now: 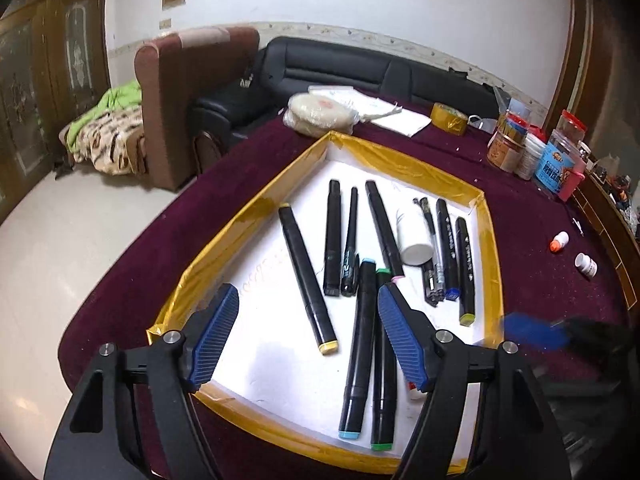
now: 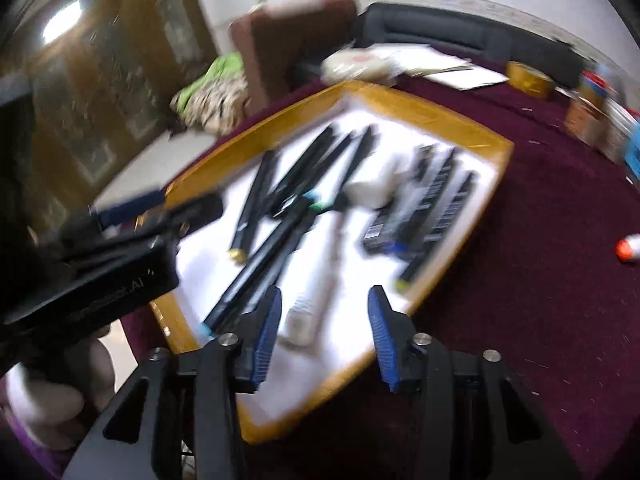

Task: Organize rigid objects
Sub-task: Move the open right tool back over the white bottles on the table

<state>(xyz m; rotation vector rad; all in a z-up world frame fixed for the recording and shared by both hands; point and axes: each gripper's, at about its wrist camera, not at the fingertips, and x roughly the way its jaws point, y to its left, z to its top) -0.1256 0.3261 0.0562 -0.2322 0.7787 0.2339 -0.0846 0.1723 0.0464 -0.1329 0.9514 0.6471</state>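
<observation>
A white tray with a gold taped rim holds several black markers. Among them are a yellow-tipped one, a blue-tipped one and a green-tipped one. My left gripper hangs open above the tray's near half, with nothing between its pads. The right wrist view is blurred. There my right gripper stands open over the tray rim. A white pen lies on the tray below its gap, clear of the right pad. My left gripper shows at the left.
A white bottle lies in the tray among the pens. On the maroon cloth to the right are two small bottles, jars and a tape roll. A wrapped round bundle sits behind the tray. A hand is at lower left.
</observation>
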